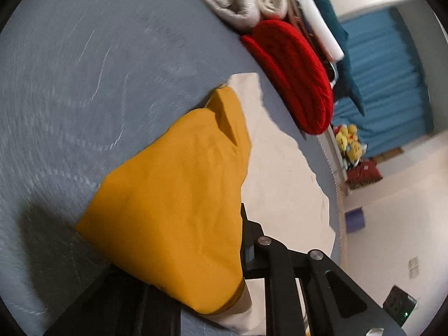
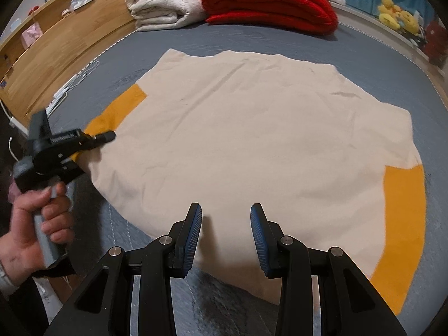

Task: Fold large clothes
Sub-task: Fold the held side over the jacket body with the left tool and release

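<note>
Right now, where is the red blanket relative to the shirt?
In the right wrist view the folded red blanket lies at the far end of the bed, beyond the cream shirt, apart from it and touching the folded white blanket on its left.

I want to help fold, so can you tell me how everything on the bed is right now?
Cream garment: spread flat on the bed, not folded yet.
Yellow sleeve: lifted, pinched.
Other yellow sleeve: lying flat.
Left gripper: jaws shut on the yellow sleeve.
Right gripper: jaws open, nothing between them.
Red blanket: folded.
White blanket: folded.
</note>
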Demonstrator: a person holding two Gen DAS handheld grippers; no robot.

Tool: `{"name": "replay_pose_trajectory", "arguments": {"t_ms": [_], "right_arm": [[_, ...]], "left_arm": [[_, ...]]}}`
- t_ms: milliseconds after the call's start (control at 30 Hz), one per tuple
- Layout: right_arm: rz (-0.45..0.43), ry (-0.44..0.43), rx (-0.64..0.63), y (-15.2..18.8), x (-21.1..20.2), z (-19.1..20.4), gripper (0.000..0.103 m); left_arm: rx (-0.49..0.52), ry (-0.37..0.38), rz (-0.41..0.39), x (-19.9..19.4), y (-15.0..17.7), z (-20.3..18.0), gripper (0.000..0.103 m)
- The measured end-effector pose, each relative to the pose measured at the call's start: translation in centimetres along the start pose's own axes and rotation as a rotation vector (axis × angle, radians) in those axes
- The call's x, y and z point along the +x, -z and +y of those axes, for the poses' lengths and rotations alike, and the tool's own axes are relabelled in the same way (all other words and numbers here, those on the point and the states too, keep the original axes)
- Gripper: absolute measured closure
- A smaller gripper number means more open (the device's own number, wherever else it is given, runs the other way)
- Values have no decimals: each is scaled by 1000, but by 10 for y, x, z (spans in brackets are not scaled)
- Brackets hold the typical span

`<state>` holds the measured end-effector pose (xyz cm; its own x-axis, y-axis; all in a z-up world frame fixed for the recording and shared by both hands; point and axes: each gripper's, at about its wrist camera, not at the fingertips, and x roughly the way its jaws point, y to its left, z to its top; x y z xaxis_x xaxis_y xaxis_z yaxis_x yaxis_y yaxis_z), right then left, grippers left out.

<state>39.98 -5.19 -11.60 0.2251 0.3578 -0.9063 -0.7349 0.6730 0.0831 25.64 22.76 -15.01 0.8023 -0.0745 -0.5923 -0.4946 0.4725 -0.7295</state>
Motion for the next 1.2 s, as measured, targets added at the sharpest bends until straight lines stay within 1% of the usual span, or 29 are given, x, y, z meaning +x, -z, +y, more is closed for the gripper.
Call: {"name": "replay_pose_trajectory", "arguments": {"t_ms": [33, 100, 133, 200, 233, 300, 400, 467, 533, 567, 633, 700, 733, 833, 900, 967, 1033, 1067, 1133, 1200], "right_arm": [[-1, -1, -5, -1, 2, 1, 66], [-10, -10, -11, -6, 5, 4, 71], [-15, -15, -10, -8, 6, 5, 73], [-27, -38, -2, -12, 7, 6, 78], [-33, -64, 7, -15, 7, 7, 79], [-37, -113, 16, -18, 7, 10, 81], [-29, -179, 19, -18, 8, 20, 82], [-14, -224, 2, -16, 11, 30, 82], [12, -255, -20, -14, 16, 41, 82], [36, -261, -35, -12, 23, 47, 82], [81, -233, -66, -8, 37, 57, 82], [137, -188, -82, -4, 56, 63, 82], [151, -170, -81, -2, 63, 64, 82], [149, -144, -82, -2, 70, 67, 82], [119, -123, -75, -5, 59, 62, 82], [40, -108, -45, -10, 33, 49, 81], [-53, -92, 20, -13, -1, 24, 81], [-110, -57, 48, -12, -23, 7, 79], [-197, 13, 72, -7, -63, -19, 71], [-277, 102, 127, 5, -104, -47, 50]], "left_arm": [[27, -19, 16, -7, -3, -10, 90], [64, -32, 38, -19, -8, -25, 90], [104, -42, 49, -29, -11, -36, 90], [170, -57, 50, -45, -18, -51, 90], [209, -72, 45, -58, -22, -59, 90], [232, -83, 39, -78, -30, -60, 90], [280, -124, 30, -105, -41, -56, 90], [323, -136, 51, -112, -42, -50, 90], [412, -158, 54, -110, -32, -49, 90], [431, -166, 55, -108, -27, -49, 90], [467, -163, 60, -102, -15, -55, 90], [524, -155, 39, -99, -7, -70, 90], [578, -157, 25, -97, 2, -80, 90], [657, -136, 15, -94, 17, -97, 90], [686, -109, 16, -92, 25, -108, 90], [717, -77, 22, -88, 35, -119, 90], [774, -49, 27, -82, 50, -136, 90], [798, -40, 29, -80, 55, -141, 90], [850, -17, 46, -77, 71, -155, 91], [904, 20, 74, -75, 89, -170, 91]]}}
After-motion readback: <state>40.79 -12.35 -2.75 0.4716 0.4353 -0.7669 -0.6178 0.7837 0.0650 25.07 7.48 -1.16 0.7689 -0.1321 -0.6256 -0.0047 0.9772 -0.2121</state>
